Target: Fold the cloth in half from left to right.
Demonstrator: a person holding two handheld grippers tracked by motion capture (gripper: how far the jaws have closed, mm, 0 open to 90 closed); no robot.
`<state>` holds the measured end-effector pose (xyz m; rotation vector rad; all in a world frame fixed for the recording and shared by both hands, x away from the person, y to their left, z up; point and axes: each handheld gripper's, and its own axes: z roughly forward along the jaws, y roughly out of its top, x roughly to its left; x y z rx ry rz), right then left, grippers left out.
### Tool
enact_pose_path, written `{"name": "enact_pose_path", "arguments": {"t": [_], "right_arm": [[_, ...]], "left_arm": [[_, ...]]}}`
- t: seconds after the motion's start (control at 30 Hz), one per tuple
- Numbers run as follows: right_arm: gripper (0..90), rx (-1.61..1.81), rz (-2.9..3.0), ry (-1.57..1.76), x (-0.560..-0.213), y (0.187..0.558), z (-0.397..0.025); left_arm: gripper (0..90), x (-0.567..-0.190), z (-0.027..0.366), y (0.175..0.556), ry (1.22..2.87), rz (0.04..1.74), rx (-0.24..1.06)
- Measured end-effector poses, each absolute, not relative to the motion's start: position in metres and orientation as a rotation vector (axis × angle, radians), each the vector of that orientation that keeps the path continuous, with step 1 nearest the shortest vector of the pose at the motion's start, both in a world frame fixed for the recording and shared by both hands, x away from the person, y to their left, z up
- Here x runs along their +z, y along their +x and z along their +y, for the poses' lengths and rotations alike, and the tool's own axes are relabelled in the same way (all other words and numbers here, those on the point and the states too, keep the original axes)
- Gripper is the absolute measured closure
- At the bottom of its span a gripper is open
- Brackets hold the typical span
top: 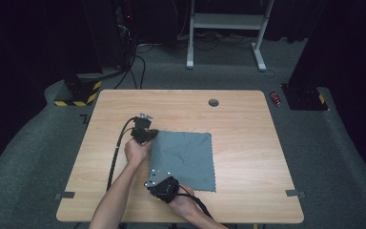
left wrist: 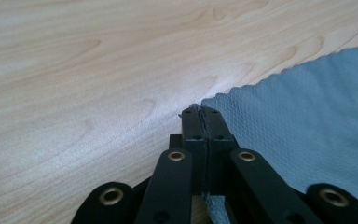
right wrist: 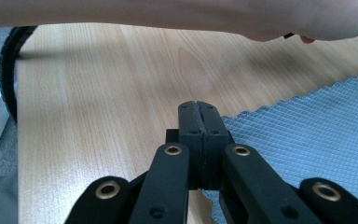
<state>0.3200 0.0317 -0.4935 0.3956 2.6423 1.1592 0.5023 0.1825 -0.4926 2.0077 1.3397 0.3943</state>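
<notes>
Grey-blue cloth (top: 185, 160) with pinked, zigzag edges lies flat on the light wood tabletop (top: 238, 119), a bit left of centre and toward your side. Your left tool (top: 144, 135) sits at the cloth's far left corner; in the left gripper view its jaws are pressed together with the corner's edge (left wrist: 200, 108) pinched between them and cloth running under the linkage. Your right tool (top: 158, 183) is at the near left corner; in the right gripper view its jaws are likewise together, clamped on the cloth's edge (right wrist: 307, 140), with your left forearm (right wrist: 168, 14) crossing the top of that view. No brand, label or writing readable on cloth, tools or tabletop. A small red can-like item (top: 275, 98) lies on the carpet past the tabletop's far right corner, any print too small to make out. Near corner of the cloth is covered by the right tool in the high view; your arms are cut off by the bottom edge
</notes>
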Motion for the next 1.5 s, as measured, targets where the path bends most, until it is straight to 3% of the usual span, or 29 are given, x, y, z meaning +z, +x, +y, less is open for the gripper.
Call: {"name": "enact_pose_path", "arguments": {"t": [0.73, 1.2, 1.5], "right_arm": [[90.0, 1.300, 2.635, 0.350, -0.470, 0.313, 0.040], [90.0, 1.296, 2.601, 0.488, -0.480, 0.315, -0.005], [90.0, 1.273, 2.594, 0.591, -0.494, 0.315, -0.036]], "left_arm": [[89.5, -0.457, 0.226, 0.484, 1.955, 1.344, 0.415], [89.5, -0.474, 0.189, 0.492, 1.978, 1.299, 0.366], [89.5, -0.468, 0.155, 0.493, 2.052, 1.199, 0.420]]}}
